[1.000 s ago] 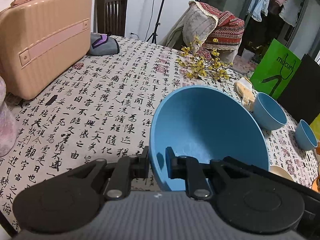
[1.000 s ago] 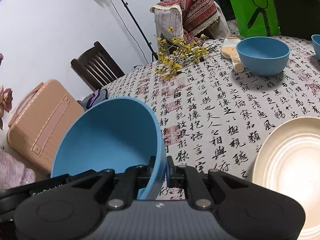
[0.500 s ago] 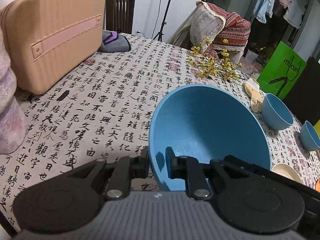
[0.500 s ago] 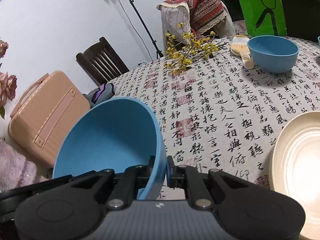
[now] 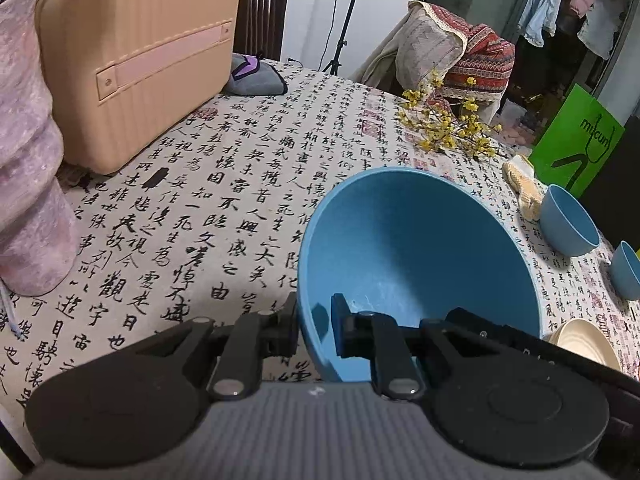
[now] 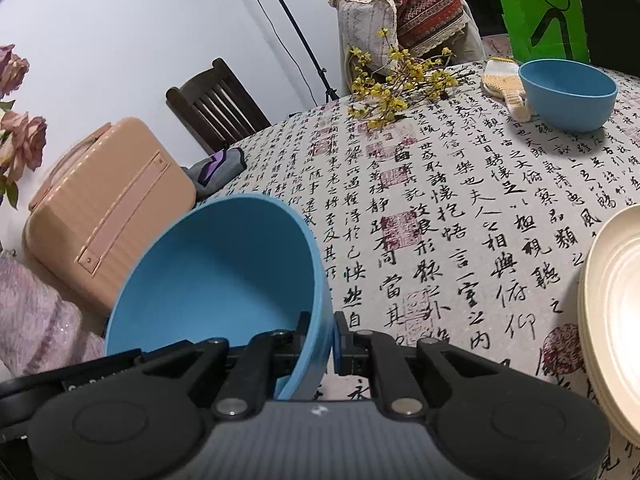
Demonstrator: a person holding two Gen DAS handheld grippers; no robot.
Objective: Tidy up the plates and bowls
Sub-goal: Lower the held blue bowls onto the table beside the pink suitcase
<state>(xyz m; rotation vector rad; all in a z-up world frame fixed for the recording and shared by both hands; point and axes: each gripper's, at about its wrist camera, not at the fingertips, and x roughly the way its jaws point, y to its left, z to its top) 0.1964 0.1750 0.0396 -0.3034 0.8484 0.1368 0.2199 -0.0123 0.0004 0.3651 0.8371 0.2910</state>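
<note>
Large blue bowl: lower centre of both views, tilted, held above the tablecloth. Left gripper clamps its rim at one side; right gripper clamps the opposite rim, one finger inside, one outside.

Cream plate: right edge of the right view, only a sliver in the left.

Pink suitcase and lilac vase: upper left, near the bowl.

Yellow flower sprig, knitted cloth, smaller blue bowl: far right. A third little blue bowl shows only in the left view.

Against the earlier frames, the suitcase sits larger and nearer; grips unchanged.
</note>
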